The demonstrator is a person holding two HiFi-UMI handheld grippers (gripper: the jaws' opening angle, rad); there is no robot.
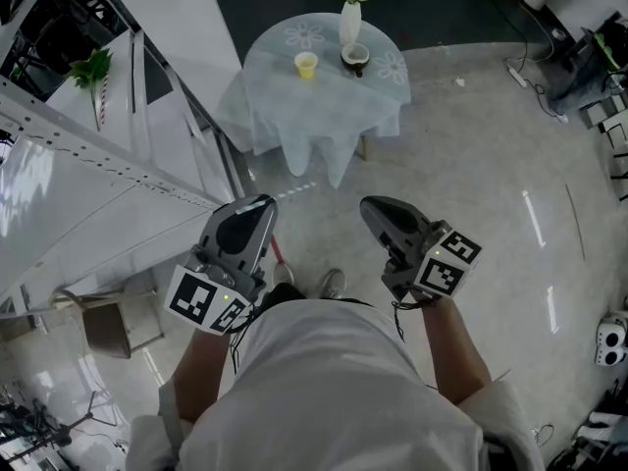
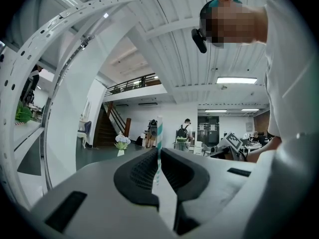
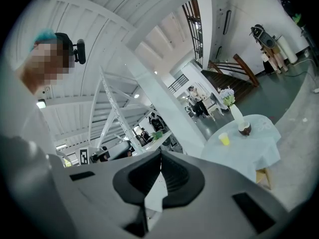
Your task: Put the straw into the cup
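A small yellow cup [image 1: 305, 64] stands on a round table under a pale cloth [image 1: 324, 106], far ahead of me; the right gripper view also catches the cup [image 3: 224, 139]. My left gripper [image 1: 257, 209] is held low in front of my body, shut on a thin green-and-white striped straw [image 2: 158, 138]. The straw sticks up between the closed jaws of my left gripper [image 2: 158, 152]. In the head view a pale piece of the straw [image 1: 294, 192] pokes out past the tip. My right gripper [image 1: 378, 211] hovers beside it, and in its own view my right gripper [image 3: 160, 154] is shut on nothing.
On the table a white vase of flowers [image 1: 350, 18] and a brown bowl [image 1: 355, 57] stand next to the cup. A white truss frame [image 1: 108, 155] runs along the left. A chair [image 1: 113, 324] stands at lower left. Cables and a power strip [image 1: 517, 73] lie at upper right.
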